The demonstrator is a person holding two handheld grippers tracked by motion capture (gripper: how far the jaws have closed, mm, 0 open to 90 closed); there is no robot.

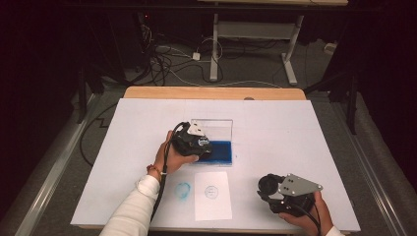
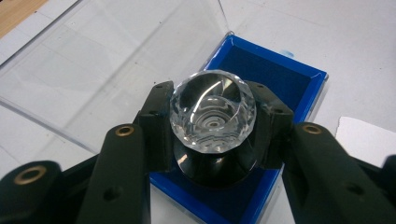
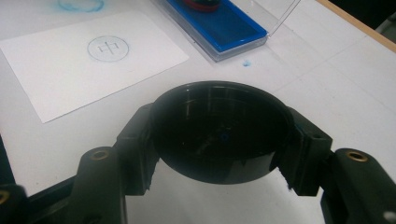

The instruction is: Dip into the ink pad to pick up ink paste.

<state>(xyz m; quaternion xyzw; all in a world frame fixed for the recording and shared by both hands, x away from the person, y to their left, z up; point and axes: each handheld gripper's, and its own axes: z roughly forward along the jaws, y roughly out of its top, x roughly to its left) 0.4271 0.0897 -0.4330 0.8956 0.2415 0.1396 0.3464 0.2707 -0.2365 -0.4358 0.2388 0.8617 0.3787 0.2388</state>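
Near the counter's [image 1: 295, 128] front edge, toward its right corner, the right gripper [image 1: 271, 189] is clenched on a round black cap [image 3: 218, 133], held just above the surface. Left of it, by the front edge, lies a white paper slip [image 1: 212, 196] bearing a faint circular stamp mark [image 3: 108, 48], with a blue smudge [image 1: 183, 190] beside it. Farther in, around the counter's middle, the left gripper [image 1: 204, 147] grasps a stamp with a faceted clear knob [image 2: 213, 111], set down on the blue ink pad [image 2: 275, 70], whose clear lid [image 1: 216, 129] stands open behind.
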